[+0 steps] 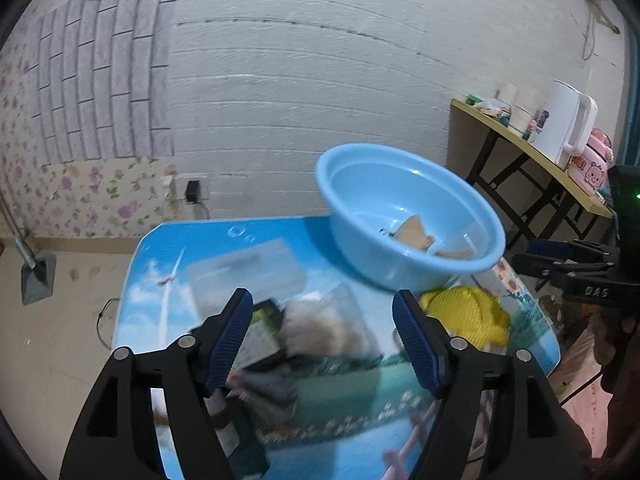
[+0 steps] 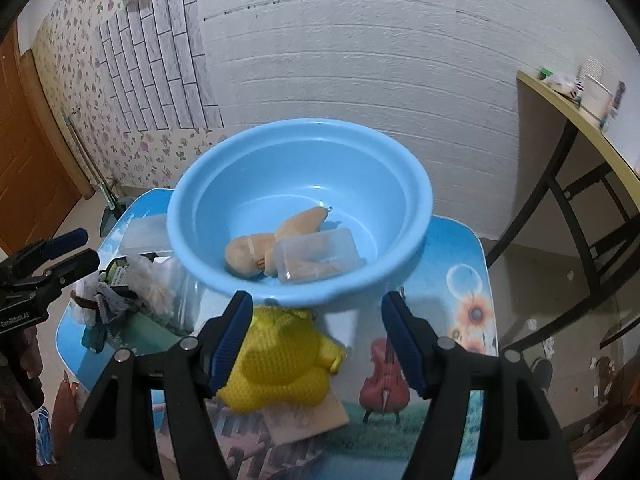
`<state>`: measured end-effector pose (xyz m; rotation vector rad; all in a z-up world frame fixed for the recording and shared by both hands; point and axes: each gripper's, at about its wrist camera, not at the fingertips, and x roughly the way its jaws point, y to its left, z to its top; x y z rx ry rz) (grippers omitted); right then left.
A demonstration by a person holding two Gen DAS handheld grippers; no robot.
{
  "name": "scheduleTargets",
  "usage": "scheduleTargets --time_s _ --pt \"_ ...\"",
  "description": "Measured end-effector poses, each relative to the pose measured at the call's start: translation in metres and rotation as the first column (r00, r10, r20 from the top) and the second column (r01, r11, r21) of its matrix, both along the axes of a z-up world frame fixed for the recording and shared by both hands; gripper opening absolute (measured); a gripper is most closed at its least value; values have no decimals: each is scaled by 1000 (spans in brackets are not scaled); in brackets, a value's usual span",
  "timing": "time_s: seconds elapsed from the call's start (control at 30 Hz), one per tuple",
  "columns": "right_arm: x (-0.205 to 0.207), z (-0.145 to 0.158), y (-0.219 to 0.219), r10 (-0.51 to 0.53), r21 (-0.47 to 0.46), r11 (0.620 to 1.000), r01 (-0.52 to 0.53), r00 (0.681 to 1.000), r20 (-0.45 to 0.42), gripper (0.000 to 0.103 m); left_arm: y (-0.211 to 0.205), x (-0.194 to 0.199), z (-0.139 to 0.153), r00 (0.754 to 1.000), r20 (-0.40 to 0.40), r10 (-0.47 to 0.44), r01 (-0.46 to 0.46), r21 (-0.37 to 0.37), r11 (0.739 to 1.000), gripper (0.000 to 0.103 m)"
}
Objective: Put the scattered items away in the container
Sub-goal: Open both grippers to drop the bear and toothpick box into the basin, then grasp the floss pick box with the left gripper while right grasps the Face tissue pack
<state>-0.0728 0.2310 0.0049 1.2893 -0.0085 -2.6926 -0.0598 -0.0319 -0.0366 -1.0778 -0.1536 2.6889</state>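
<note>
A light blue basin (image 1: 360, 184) (image 2: 240, 184) stands at the far side of the small picture-printed table (image 1: 224, 248) (image 2: 460, 264). Inside it lie a beige plush toy (image 2: 256, 252) and a clear plastic box (image 2: 316, 256). My left gripper (image 1: 323, 298) hangs open above a blurred pile: a clear bag with white fluff (image 1: 328, 328) (image 2: 156, 284), a dark packet (image 1: 264, 332) and a grey cloth (image 2: 112, 304). My right gripper (image 2: 317, 304) is open over a yellow knitted item (image 2: 280, 364) (image 1: 468, 316), just in front of the basin. Neither gripper holds anything.
A cardboard card (image 2: 316, 416) lies under the yellow item. A flat clear box (image 2: 144, 236) sits left of the basin. To the right stands a side table (image 1: 520, 148) (image 2: 560, 112) with black legs, bearing a white kettle (image 1: 564, 124) and cups. A brown door (image 2: 28, 160) is far left.
</note>
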Motion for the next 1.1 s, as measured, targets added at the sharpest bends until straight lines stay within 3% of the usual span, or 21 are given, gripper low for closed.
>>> scheduleTargets --time_s 0.27,0.57,0.67,1.1 --pt "22 -12 -2 -10 -20 1000 10 1000 3 67 -33 27 -20 997 40 72 -72 -19 997 76" --pt "41 -47 -3 11 -39 999 -9 998 58 67 -52 53 -51 988 99 117 -114 -38 993 77" --pt "45 -53 -4 25 -34 999 -23 998 51 81 -57 57 -60 984 121 133 -129 -41 991 77" --pt "50 -66 -9 69 22 997 -70 997 45 82 -69 43 -70 974 129 186 -183 -31 983 83"
